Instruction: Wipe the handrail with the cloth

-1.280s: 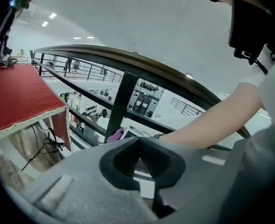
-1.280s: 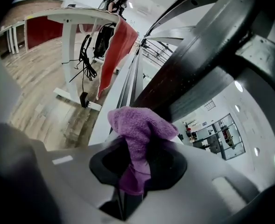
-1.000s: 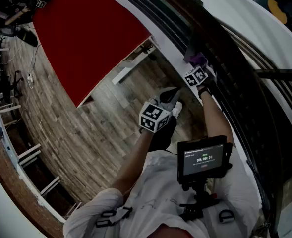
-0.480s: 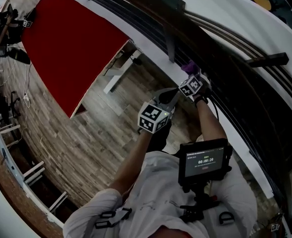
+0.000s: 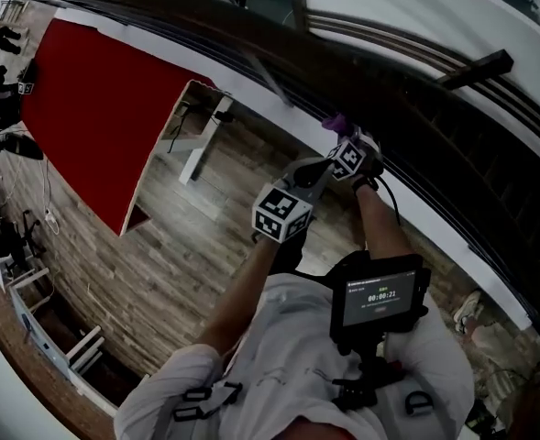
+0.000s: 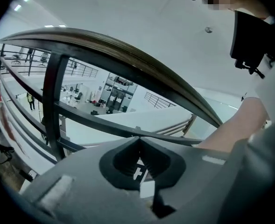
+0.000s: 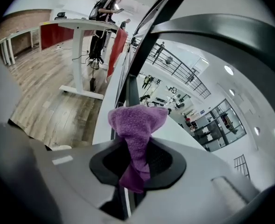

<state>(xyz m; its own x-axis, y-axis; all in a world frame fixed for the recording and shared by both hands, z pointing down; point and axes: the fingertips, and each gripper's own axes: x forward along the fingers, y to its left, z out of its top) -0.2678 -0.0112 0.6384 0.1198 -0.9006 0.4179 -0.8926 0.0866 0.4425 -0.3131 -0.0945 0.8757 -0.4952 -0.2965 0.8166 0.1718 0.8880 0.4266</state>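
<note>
Two clenched pairs: my right gripper (image 7: 137, 158) pinches the cloth (image 7: 137, 125); left gripper (image 6: 138, 161) grips nothing. Only head view shows cloth beside rail (image 5: 251, 27), upper centre.

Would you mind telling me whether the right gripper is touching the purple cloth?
Touching: in the right gripper view, the right gripper has its jaws pinched on the purple cloth.

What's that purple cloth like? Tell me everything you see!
The purple cloth looks soft and fuzzy. It is bunched up and pinched in the middle by the right gripper, whose jaws are shut on it. A rounded puff sticks out past the jaws, and a small tail hangs behind. It sits close to the handrail; whether it touches is unclear.
</note>
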